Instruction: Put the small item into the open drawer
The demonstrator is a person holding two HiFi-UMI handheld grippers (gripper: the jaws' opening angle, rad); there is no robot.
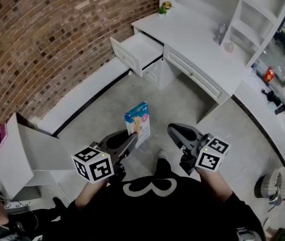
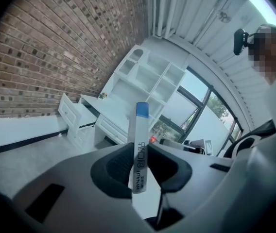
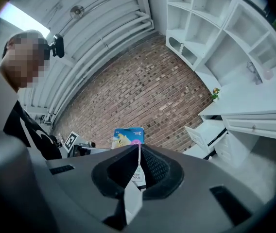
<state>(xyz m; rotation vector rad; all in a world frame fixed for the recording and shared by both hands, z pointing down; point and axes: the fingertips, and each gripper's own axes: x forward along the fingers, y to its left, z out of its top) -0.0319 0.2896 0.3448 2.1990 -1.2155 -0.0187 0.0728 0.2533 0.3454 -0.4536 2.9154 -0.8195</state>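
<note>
1. Head view: the left gripper (image 1: 131, 137) is clamping the lower edge of a small carton (image 1: 138, 118), blue and white. It is holding the carton upright over the floor, probably so that it can go into the drawer end first. The open drawer (image 1: 143, 48) is standing pulled out of the white desk (image 1: 197, 34), well apart from the carton, so the carrying is not yet done. The right gripper (image 1: 175, 132) is hanging near the carton without touching it.
2. Left gripper view: the jaws are pressing on the two broad faces of the carton (image 2: 139, 140), with its narrow side facing the camera. Gripping across the thin way is likely keeping it from twisting. The drawer (image 2: 72, 111) is showing far off at the left.
3. Right gripper view: the jaws are standing nearly together, pinching a thin white printed slip (image 3: 137, 176); what it is I cannot tell. The carton (image 3: 128, 136) is showing beyond the jaw tips, not between them.
</note>
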